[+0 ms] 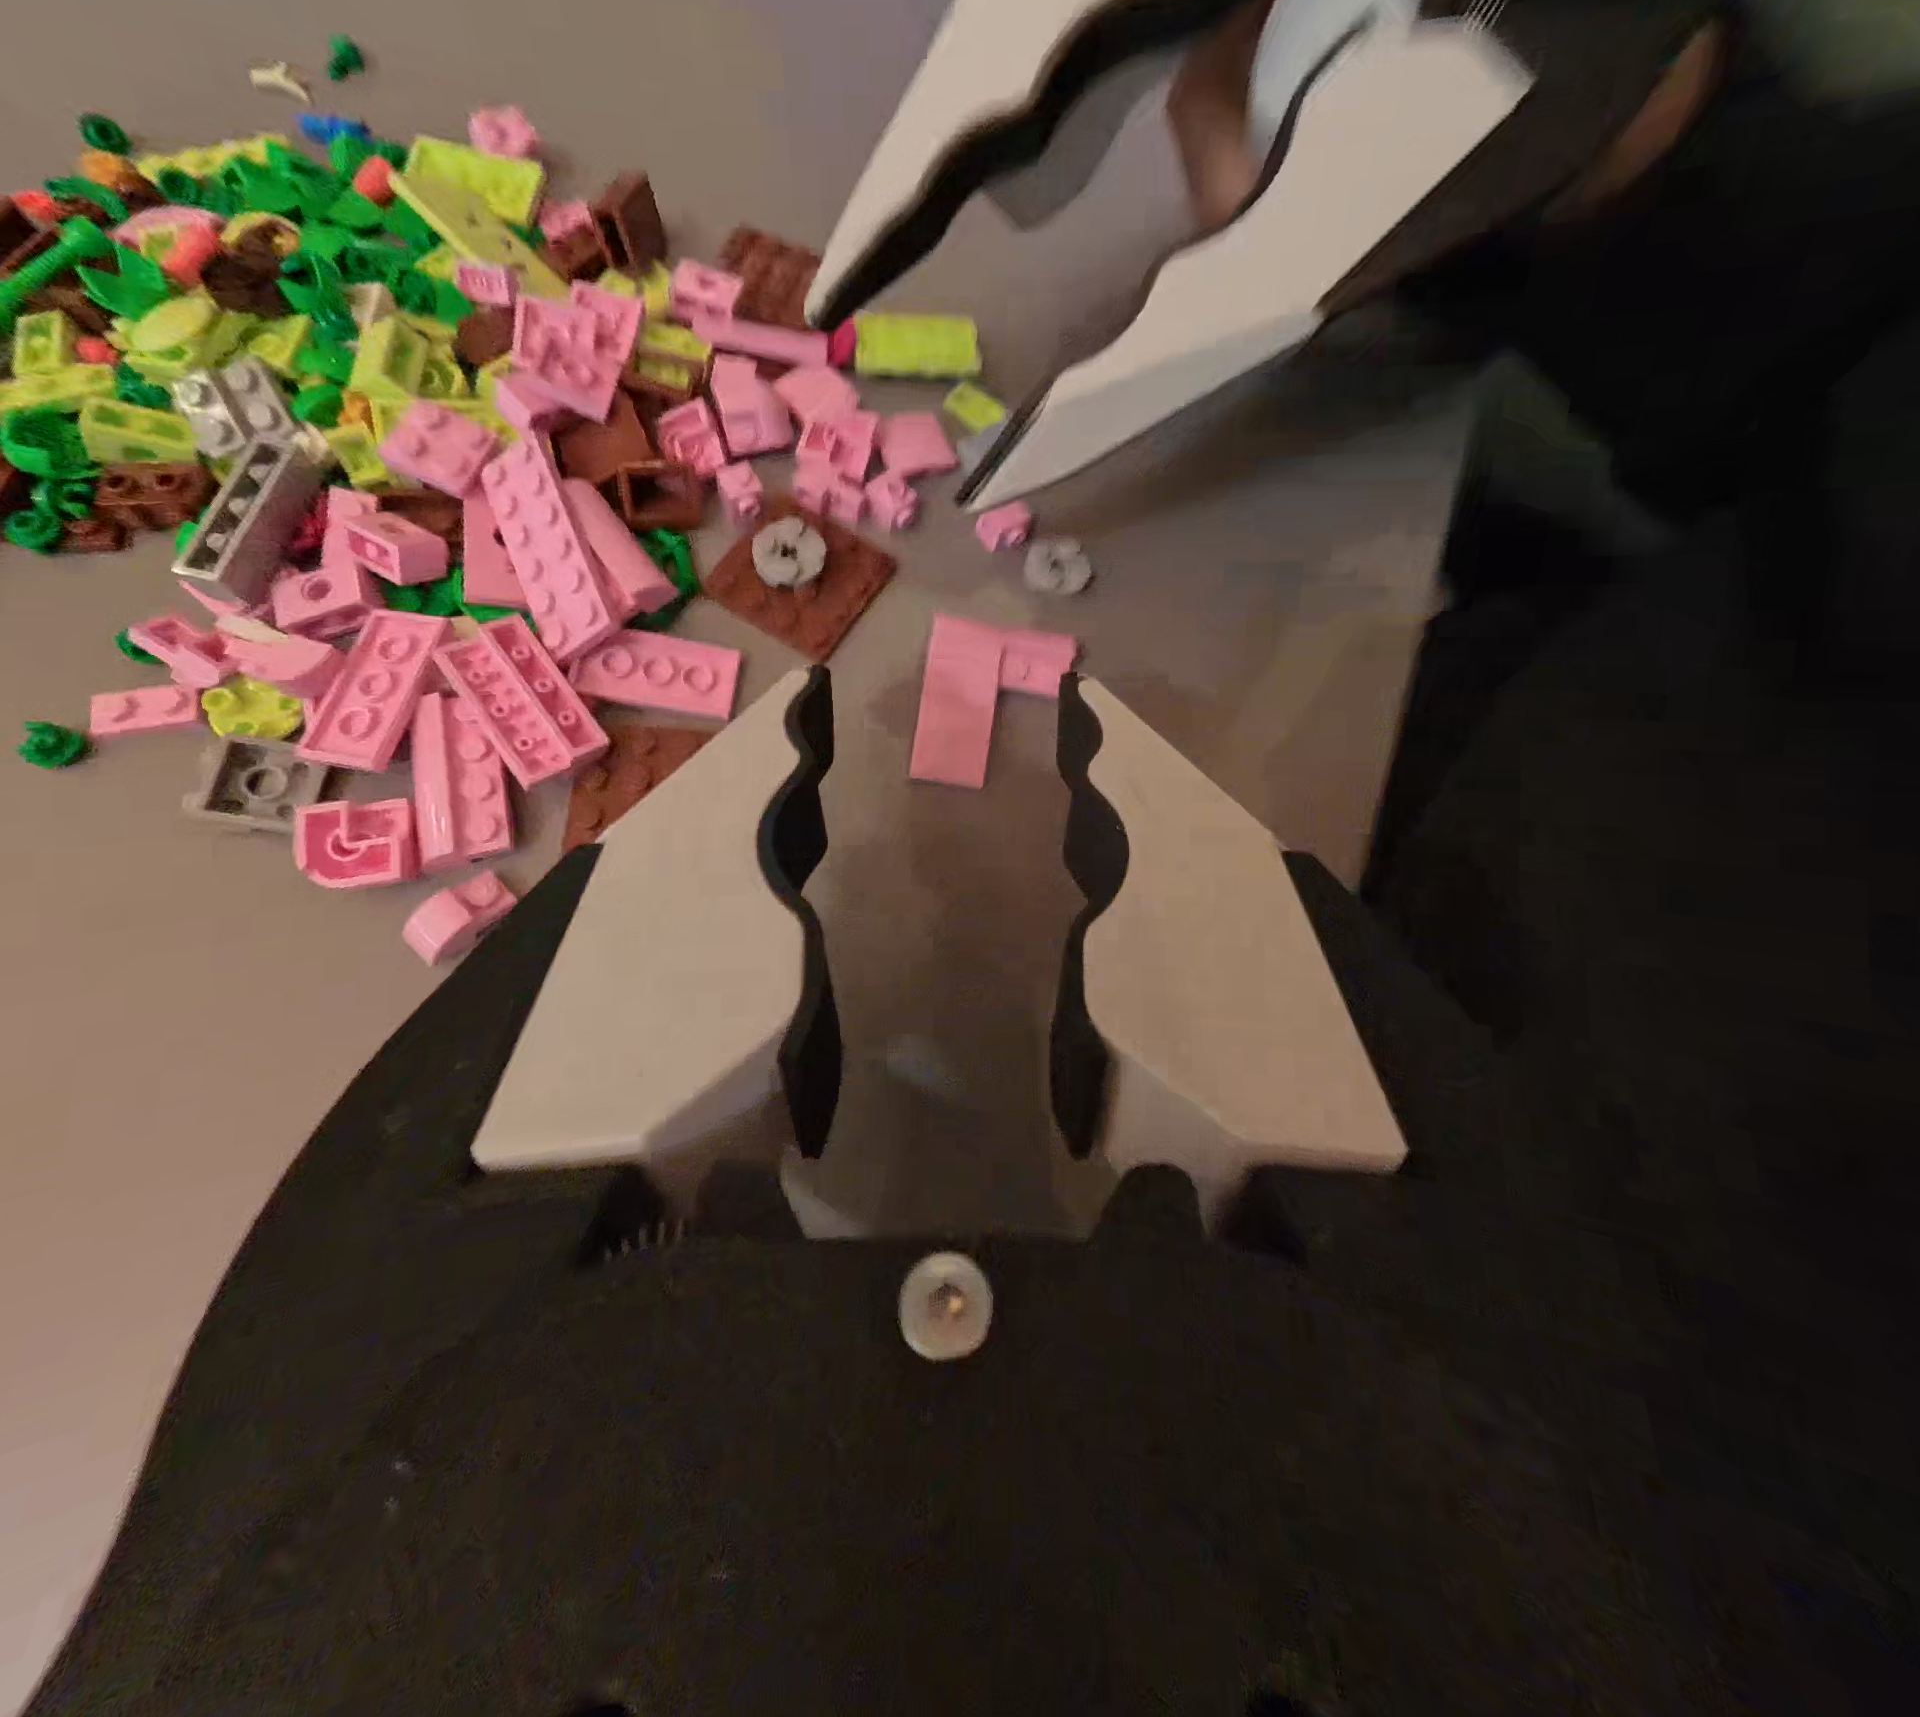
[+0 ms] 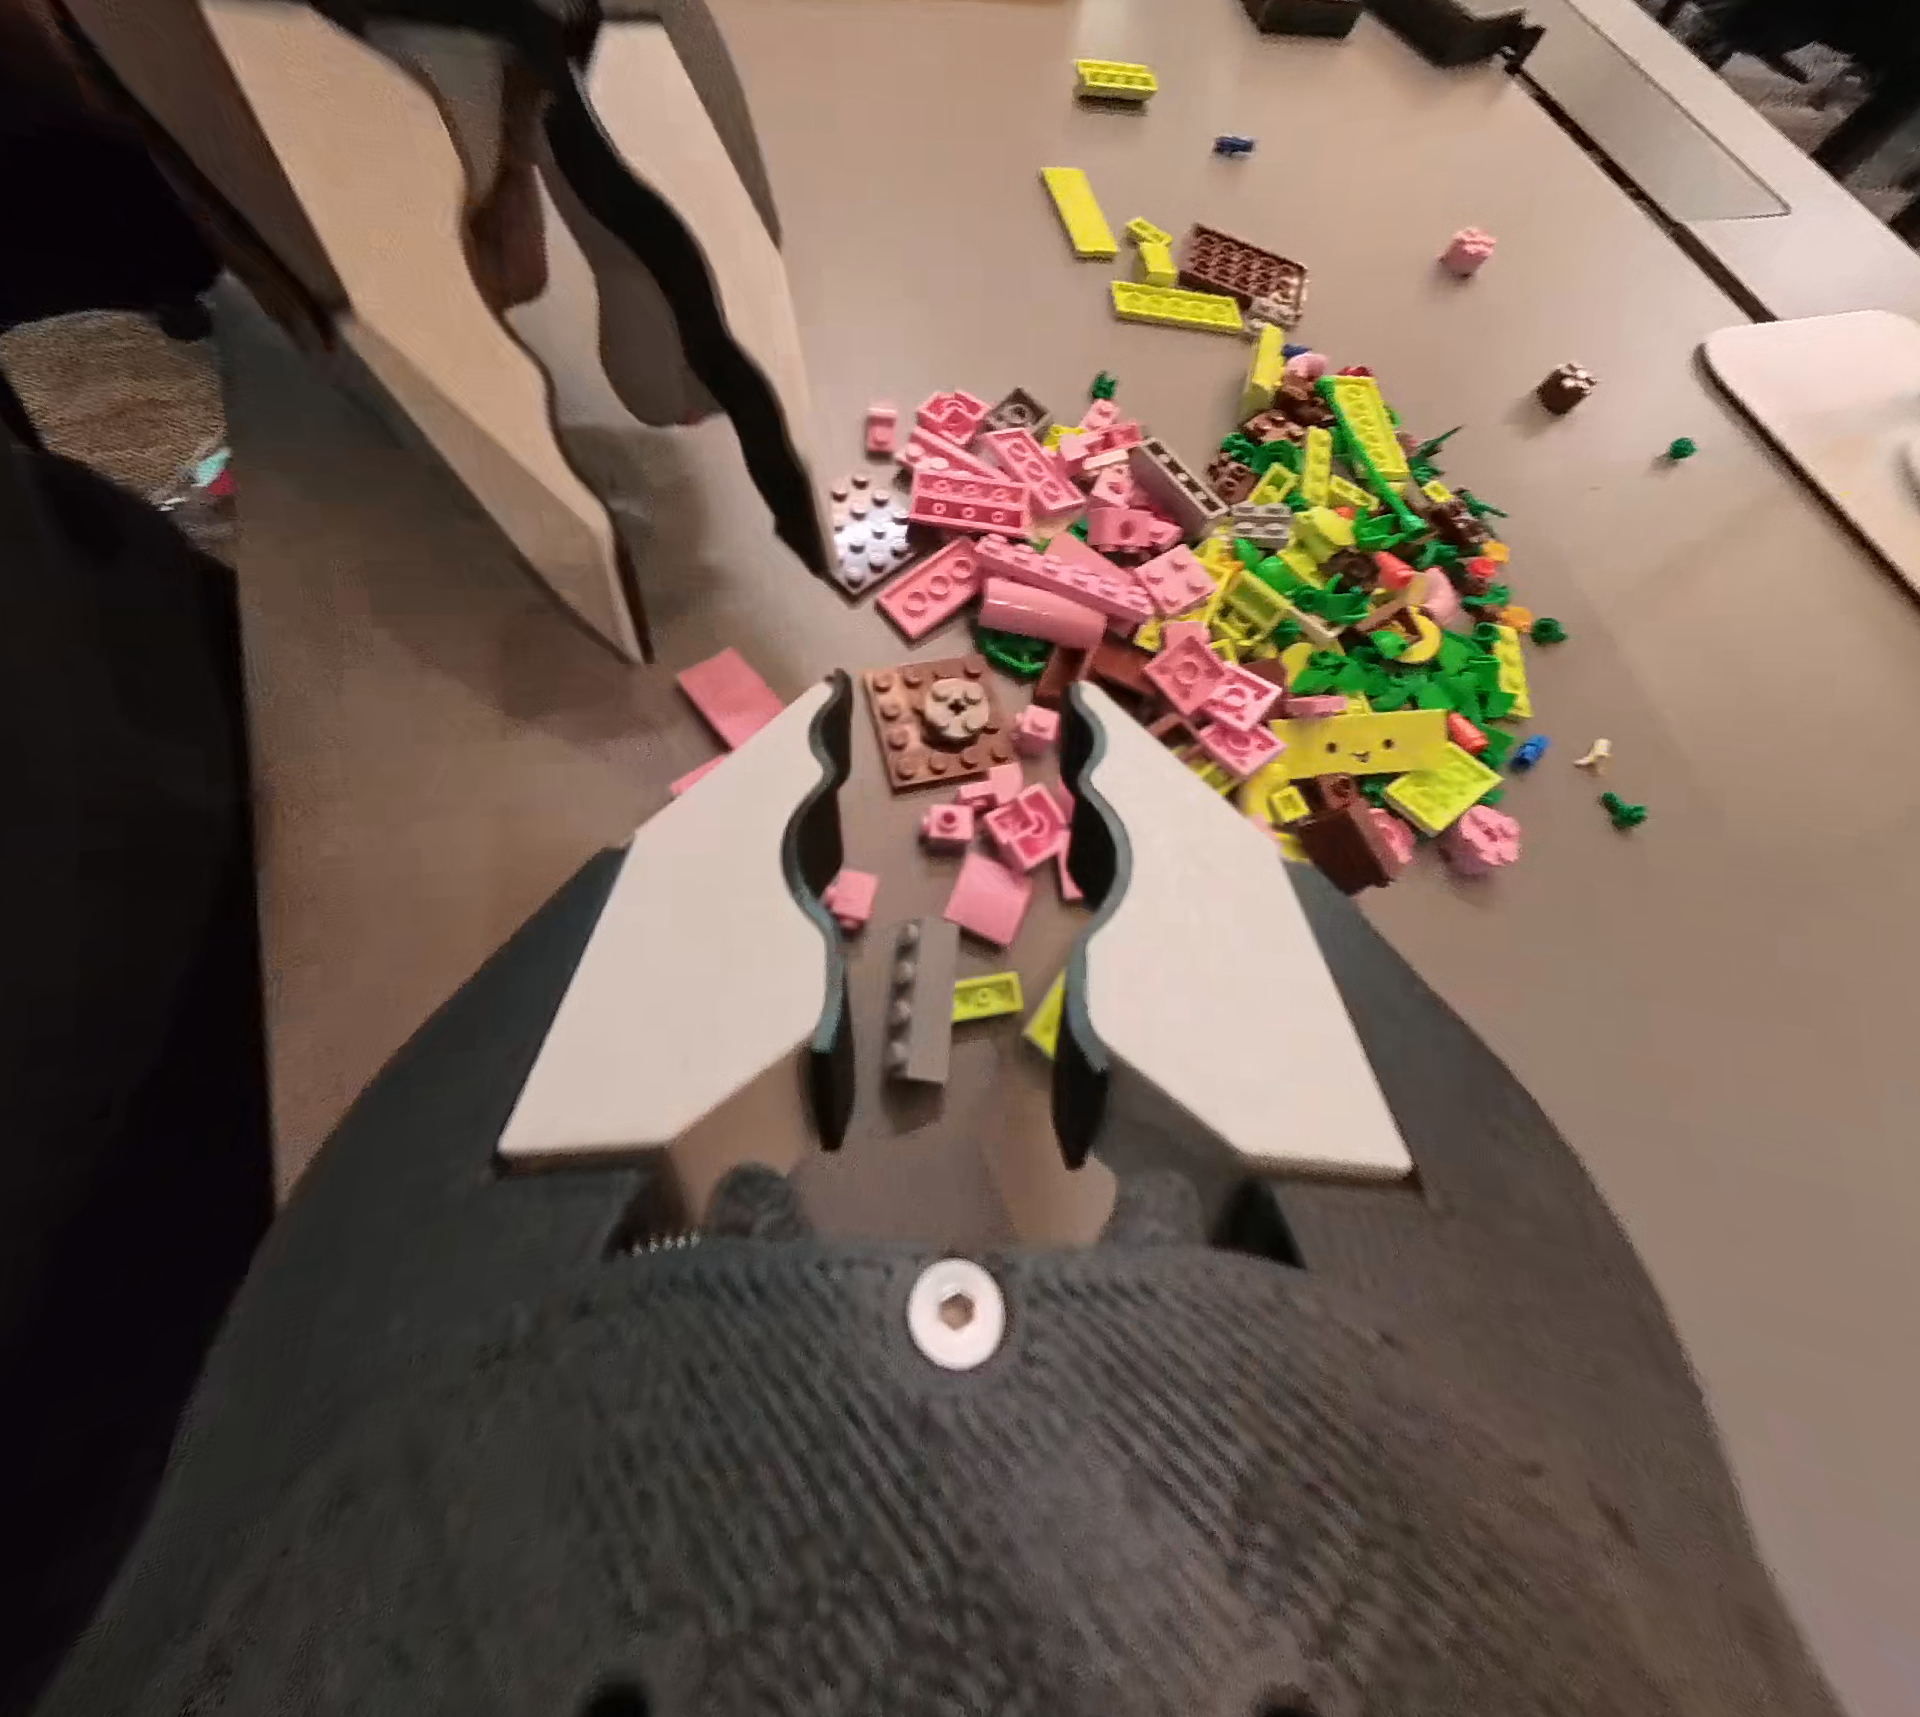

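Left gripper (image 1: 945, 680): jaws apart, holding nothing, tips over a smooth pink tile (image 1: 951, 701) on the grey table (image 1: 312, 1096). Right gripper (image 2: 956, 701): jaws apart, empty. Landmark is the brown plate (image 2: 935, 722) with a grey round stud piece on top: right gripper's tips sit just beside it, the brick pile (image 2: 1247, 587) lies beyond it, and a grey brick (image 2: 920, 1002) lies nearer the camera. No legible writing or brand on any piece.
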The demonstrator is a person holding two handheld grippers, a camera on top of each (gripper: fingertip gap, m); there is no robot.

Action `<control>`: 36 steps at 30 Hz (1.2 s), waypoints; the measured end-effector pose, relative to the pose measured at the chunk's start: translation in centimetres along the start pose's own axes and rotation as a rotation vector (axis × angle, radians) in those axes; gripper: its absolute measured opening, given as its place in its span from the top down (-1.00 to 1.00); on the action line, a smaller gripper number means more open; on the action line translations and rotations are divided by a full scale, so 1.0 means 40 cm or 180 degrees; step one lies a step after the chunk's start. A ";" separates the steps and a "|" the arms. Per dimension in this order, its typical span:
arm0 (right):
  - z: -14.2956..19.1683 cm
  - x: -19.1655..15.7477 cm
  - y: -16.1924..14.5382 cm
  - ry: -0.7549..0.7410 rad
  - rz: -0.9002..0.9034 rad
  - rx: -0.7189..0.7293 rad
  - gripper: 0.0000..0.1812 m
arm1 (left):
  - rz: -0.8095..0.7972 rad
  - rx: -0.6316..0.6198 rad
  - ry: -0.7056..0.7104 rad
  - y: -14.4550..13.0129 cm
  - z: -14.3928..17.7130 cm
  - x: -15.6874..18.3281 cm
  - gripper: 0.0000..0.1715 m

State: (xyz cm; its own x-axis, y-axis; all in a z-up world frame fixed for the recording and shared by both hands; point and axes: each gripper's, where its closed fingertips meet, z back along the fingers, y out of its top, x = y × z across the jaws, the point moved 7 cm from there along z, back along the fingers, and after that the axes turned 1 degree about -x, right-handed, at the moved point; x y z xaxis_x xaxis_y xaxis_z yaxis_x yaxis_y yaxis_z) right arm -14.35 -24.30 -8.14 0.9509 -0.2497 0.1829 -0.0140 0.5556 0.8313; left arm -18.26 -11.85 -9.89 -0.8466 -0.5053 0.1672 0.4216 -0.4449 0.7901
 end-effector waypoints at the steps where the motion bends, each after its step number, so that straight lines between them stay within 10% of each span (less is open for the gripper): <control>1: 0.000 -0.003 0.000 0.0034 -0.0008 0.0008 0.60 | -0.0125 -0.0113 0.0139 -0.005 -0.015 0.001 0.54; 9: 0.003 -0.003 0.001 0.0151 -0.0162 0.0039 0.58 | -0.0275 -0.0460 0.0156 -0.008 -0.050 0.015 0.86; 23: 0.002 0.014 0.032 0.1391 -0.1935 0.0967 0.71 | -0.0932 0.0819 0.1193 0.078 0.055 0.013 0.85; 30: 0.016 0.001 0.043 0.1233 -0.1341 0.1055 0.92 | -0.1369 0.1098 0.1343 0.083 0.064 0.028 0.85; 36: 0.102 -0.050 0.084 0.0773 0.0204 0.1742 0.93 | -0.0498 0.1609 -0.0150 0.085 0.089 0.044 0.32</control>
State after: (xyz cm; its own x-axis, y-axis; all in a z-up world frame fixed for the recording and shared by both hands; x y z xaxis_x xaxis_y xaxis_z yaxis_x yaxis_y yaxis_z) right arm -17.57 -25.17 -3.57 0.9854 -0.0051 0.1700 -0.1694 0.0586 0.9838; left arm -19.45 -11.62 -4.81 -0.9054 -0.4226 0.0417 0.0898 -0.0944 0.9915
